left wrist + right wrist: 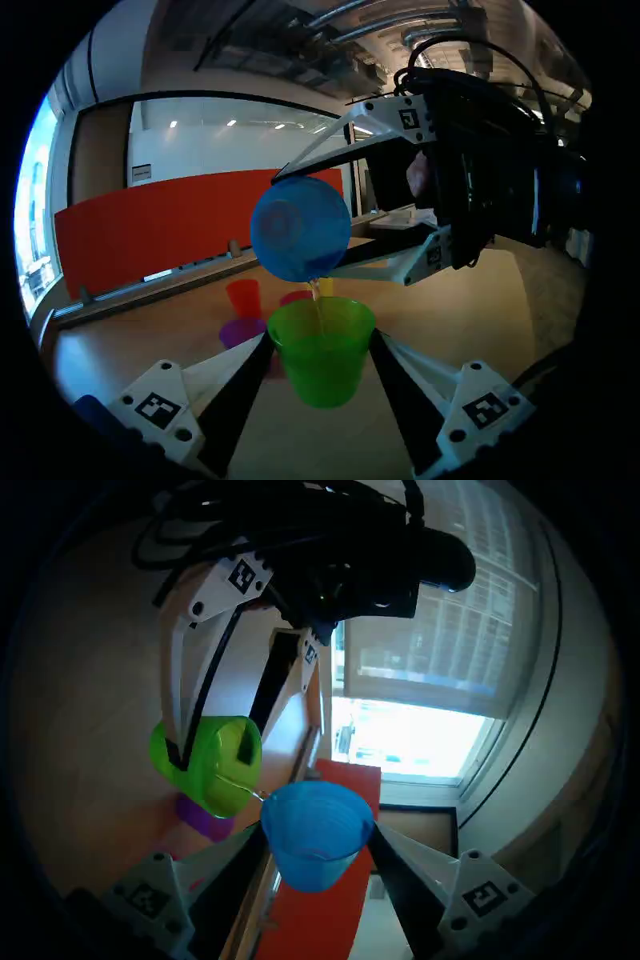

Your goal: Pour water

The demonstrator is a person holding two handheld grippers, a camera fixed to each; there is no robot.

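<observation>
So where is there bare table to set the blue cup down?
In the left gripper view, bare table stretches right of the green cup, below the right tongs. Crowded behind it: orange cup, purple cup and others cluster.

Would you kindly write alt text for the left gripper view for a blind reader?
The right gripper tilts a blue cup, pouring a thin stream into a green cup held by the left gripper. Other cups stand behind.
</observation>
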